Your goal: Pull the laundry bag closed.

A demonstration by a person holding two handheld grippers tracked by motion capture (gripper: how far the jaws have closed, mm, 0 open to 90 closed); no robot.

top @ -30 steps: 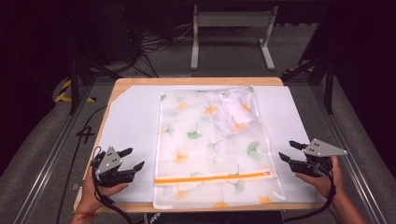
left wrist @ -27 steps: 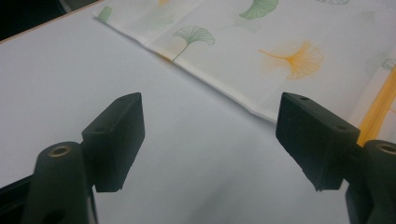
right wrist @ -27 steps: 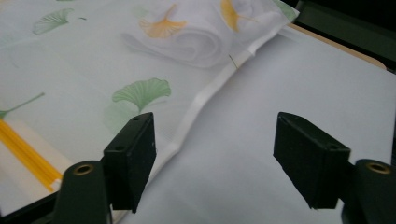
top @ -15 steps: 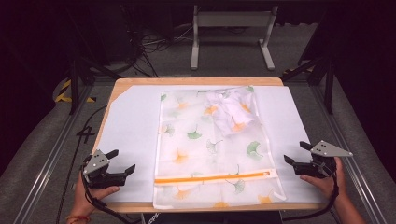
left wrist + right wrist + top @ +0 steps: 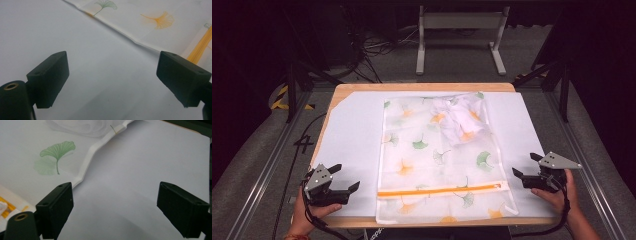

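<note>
Flat between both, leaf-print bag [image 5: 439,160], left claw [image 5: 343,179] and right claw [image 5: 524,167] just beside it

Wooden table [image 5: 362,90] is sitting mid-room under bright light, white sheet [image 5: 352,140] covering most of its top. Everything around the table is lying in near darkness. Grey floor [image 5: 257,165] is showing on both sides of the table. Beyond the table's far edge a white metal stand [image 5: 460,20] is standing, with tangled cables [image 5: 377,47] lying left of it. Yellow-black hazard tape [image 5: 279,97] is showing left of the table. Metal rails [image 5: 267,170] are running along the table's left side.
</note>
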